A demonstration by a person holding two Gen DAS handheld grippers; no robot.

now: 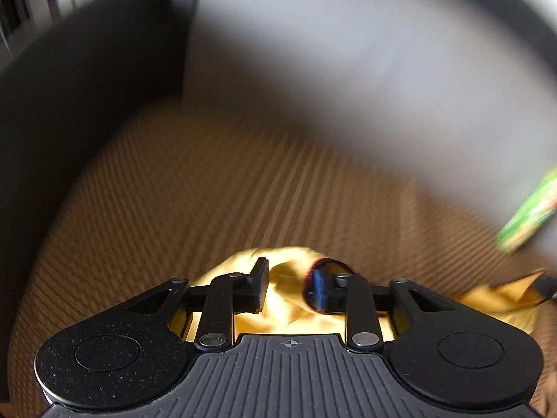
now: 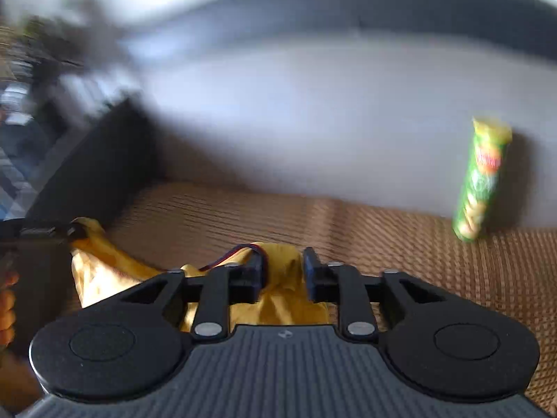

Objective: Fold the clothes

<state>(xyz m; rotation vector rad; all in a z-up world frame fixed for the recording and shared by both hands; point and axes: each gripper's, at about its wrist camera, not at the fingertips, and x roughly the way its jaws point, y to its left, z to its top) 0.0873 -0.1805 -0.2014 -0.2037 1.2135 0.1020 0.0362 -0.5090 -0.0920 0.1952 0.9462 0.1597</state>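
A yellow garment (image 1: 289, 299) with a dark red trimmed edge lies bunched on a brown ribbed surface (image 1: 209, 191). My left gripper (image 1: 290, 287) holds it between its fingers, with cloth filling the gap. In the right wrist view the same yellow garment (image 2: 282, 292) is pinched in my right gripper (image 2: 282, 271), and cloth stretches left to the other gripper (image 2: 52, 233) at the frame's left edge. Both views are motion-blurred.
A green snack tube (image 2: 482, 181) stands on the brown surface against a pale grey wall (image 2: 313, 122); it also shows in the left wrist view (image 1: 529, 216). A dark upright panel (image 1: 87, 104) borders the surface on the left.
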